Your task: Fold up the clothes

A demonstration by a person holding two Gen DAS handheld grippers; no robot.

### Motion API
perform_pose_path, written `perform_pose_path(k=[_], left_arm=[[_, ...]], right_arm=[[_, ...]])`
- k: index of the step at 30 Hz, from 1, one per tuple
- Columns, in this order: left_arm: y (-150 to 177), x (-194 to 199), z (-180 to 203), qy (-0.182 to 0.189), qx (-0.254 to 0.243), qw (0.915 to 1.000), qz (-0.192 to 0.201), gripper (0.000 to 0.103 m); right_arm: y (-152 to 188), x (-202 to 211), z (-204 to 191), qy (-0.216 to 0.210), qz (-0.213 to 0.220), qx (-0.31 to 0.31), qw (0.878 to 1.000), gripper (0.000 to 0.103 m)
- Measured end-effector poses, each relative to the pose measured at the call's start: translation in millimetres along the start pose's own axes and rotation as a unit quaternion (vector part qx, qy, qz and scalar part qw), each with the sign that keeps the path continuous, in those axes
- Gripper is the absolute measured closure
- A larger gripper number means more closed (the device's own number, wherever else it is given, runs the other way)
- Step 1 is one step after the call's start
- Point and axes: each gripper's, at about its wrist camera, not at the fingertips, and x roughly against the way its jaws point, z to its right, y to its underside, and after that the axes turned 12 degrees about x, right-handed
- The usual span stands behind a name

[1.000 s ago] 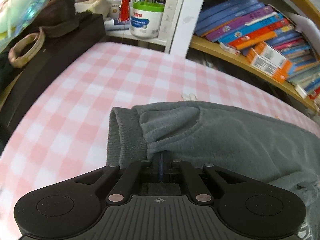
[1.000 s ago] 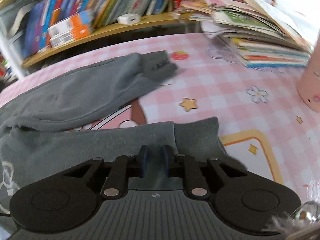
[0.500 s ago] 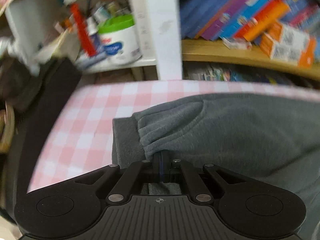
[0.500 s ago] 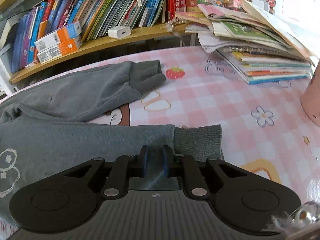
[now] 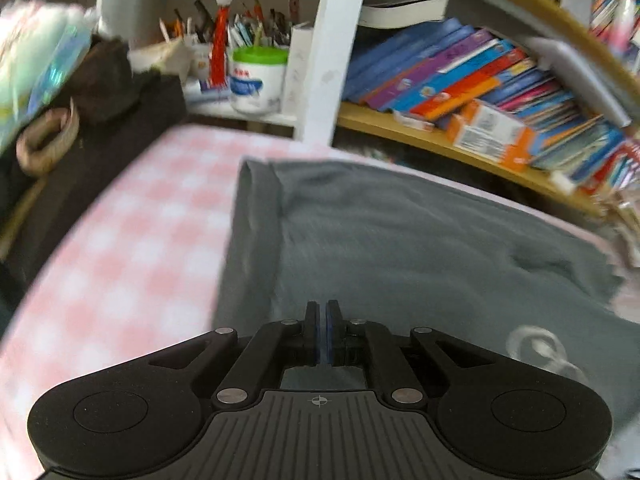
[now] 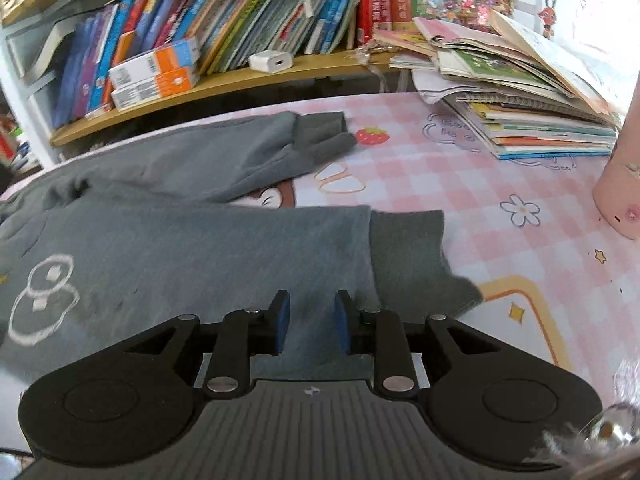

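Surface (image 6: 500,184) wears a pink-and-white checked cloth with cartoon prints, a strawberry and flowers among them. Wooden bookshelf (image 6: 224,84) runs along its far edge, packed with leaning children's books (image 6: 256,20); two orange-and-white boxes (image 6: 156,72) and a white charger block (image 6: 270,62) sit on the shelf board.

Grey sweatpants (image 6: 192,248) lie flat across the surface, waistband (image 5: 248,240) towards the left end and legs running right. A white outline print shows on the fabric. Near leg ends in a ribbed cuff (image 6: 412,248) lying flat; far leg's cuff (image 6: 324,132) lies just beside the strawberry print.

Stack of open books and spiral notebooks (image 6: 532,112) sits on the right part of the surface. Pink cup (image 6: 620,184) at the right edge, contents not visible.

White tub with green lid (image 5: 258,80) stands on a white side shelf in the left wrist view, contents hidden. Behind it, a holder crammed with pens and pencils (image 5: 240,28), a red tassel (image 5: 219,48) hanging in front. Left view is motion-blurred.

Left hand-held gripper (image 5: 322,320) has its pads pressed together over the sweatpants near the waistband; cannot tell if fabric is pinched. Right hand-held gripper (image 6: 309,320) has fingers apart, straddling the near leg just short of its cuff.
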Motion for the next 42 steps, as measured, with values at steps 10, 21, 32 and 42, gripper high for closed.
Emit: perform_pose_path(k=[10, 21, 32, 42], left_arm=[[12, -3, -33, -0.055, 0.097, 0.9937, -0.013, 0.101], [21, 8, -34, -0.048, 0.08, 0.9952, -0.029, 0.101], [28, 17, -35, -0.058, 0.075, 0.9954, -0.019, 0.101], [35, 46, -32, -0.057, 0.086, 0.9933, 0.052, 0.101]], right_arm=[[9, -2, -4, -0.009, -0.022, 0.003, 1.0, 0.08], [15, -1, 21, 0.021, -0.013, -0.011, 1.0, 0.092], [20, 11, -1, 0.01, -0.014, 0.009, 1.0, 0.071], [26, 18, -2, 0.007, -0.01, 0.001, 1.0, 0.07]])
